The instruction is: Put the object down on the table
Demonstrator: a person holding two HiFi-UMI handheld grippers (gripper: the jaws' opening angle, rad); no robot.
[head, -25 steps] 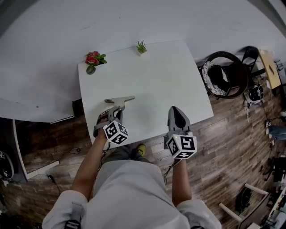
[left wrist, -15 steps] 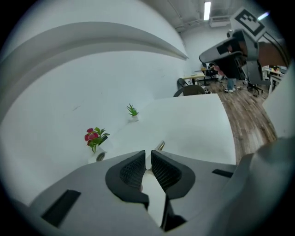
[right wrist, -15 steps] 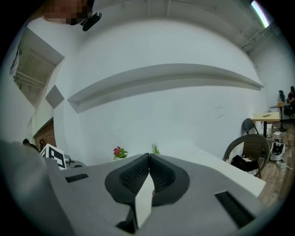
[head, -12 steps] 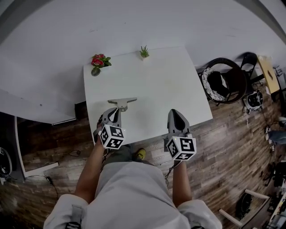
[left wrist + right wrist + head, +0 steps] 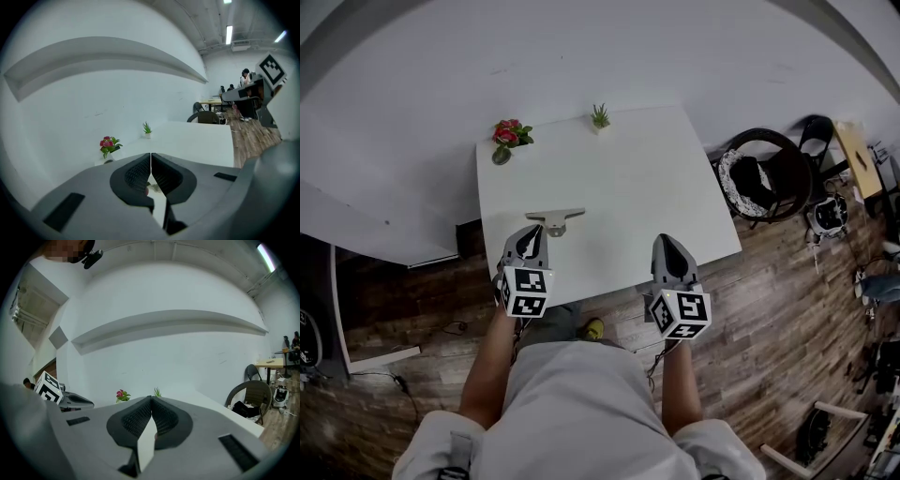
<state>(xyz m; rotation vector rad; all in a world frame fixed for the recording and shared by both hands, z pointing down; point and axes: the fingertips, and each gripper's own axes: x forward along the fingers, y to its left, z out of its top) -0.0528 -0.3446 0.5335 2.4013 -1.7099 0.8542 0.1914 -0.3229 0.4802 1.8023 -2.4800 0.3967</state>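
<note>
A flat grey T-shaped object (image 5: pixel 555 218) lies on the white table (image 5: pixel 628 178), near its front left part. My left gripper (image 5: pixel 529 232) hovers just behind the object, a short way off and not touching it. In the left gripper view the left gripper (image 5: pixel 150 154) has its jaws pressed together with nothing between them. My right gripper (image 5: pixel 665 240) is over the table's front edge to the right. In the right gripper view the right gripper (image 5: pixel 151 399) is shut and empty too.
A small pot of red flowers (image 5: pixel 507 134) stands at the table's far left corner and a small green plant (image 5: pixel 600 116) at the far edge. A dark round chair (image 5: pixel 759 176) stands to the right on the wooden floor. A white wall lies behind the table.
My left gripper has drawn back toward me, away from the T-shaped object, which stays lying on the table. The right gripper has hardly moved.
</note>
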